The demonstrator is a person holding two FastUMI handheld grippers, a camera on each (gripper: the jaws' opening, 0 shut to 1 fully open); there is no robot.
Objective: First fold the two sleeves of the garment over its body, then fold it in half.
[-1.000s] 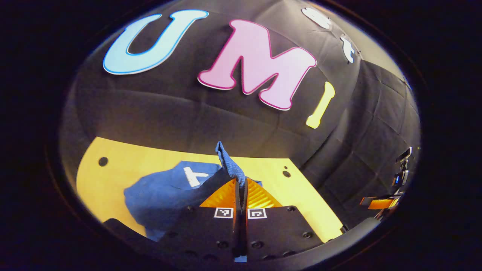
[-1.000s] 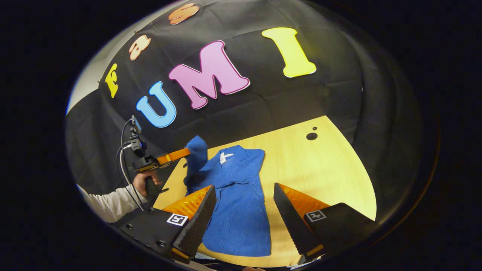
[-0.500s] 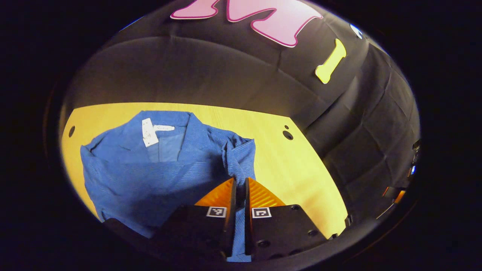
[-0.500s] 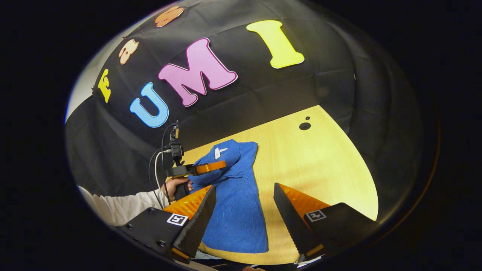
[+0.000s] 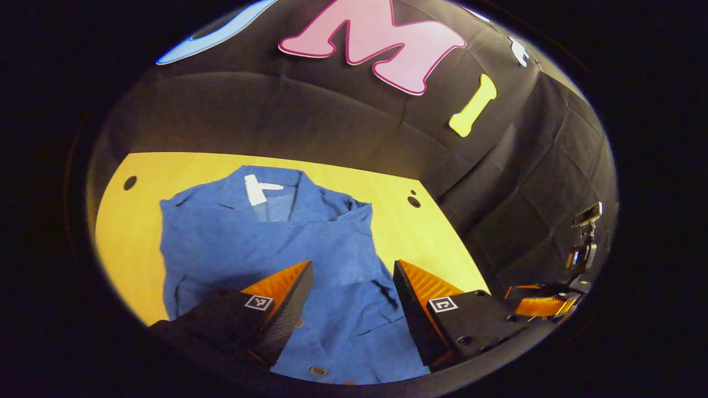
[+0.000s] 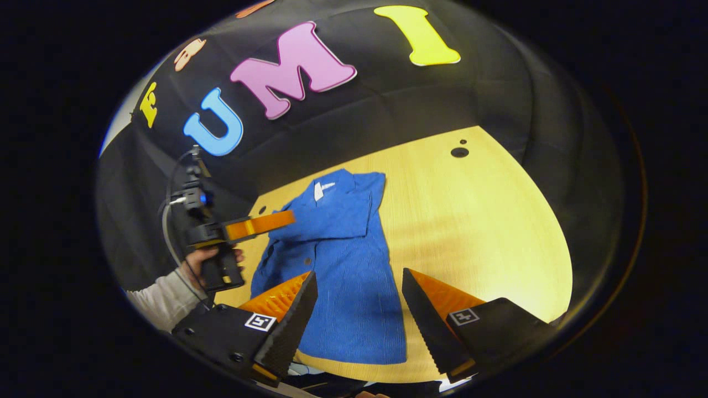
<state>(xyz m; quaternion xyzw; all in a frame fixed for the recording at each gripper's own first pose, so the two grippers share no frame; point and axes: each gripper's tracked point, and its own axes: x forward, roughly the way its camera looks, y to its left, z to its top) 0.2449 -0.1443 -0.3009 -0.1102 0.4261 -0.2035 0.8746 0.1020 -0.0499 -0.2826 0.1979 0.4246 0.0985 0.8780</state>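
Observation:
A blue short-sleeved shirt (image 5: 287,249) lies flat on the yellow table (image 5: 431,243), collar and white label (image 5: 260,189) at the far end. One sleeve (image 6: 337,213) lies folded across its chest. My left gripper (image 5: 352,271) hangs open just above the shirt's body, nothing between its fingers. In the right gripper view the shirt (image 6: 354,287) stretches away from my right gripper (image 6: 359,276), which stands open over the hem end. The left gripper (image 6: 289,217) shows at the shirt's left edge, held by a hand (image 6: 213,260). The right gripper (image 5: 545,305) is off the table's right edge.
The table (image 6: 487,221) has bare room to the right of the shirt. Small round holes (image 6: 459,152) sit near its far corners, one also at the far left (image 5: 130,182). Black cloth walls close in behind and beside. A light sleeve (image 6: 157,304) reaches in from the left.
My left gripper has opened and let go of the sleeve, which now lies across the shirt's chest. It has drawn back toward the shirt's left edge. The right gripper stayed open.

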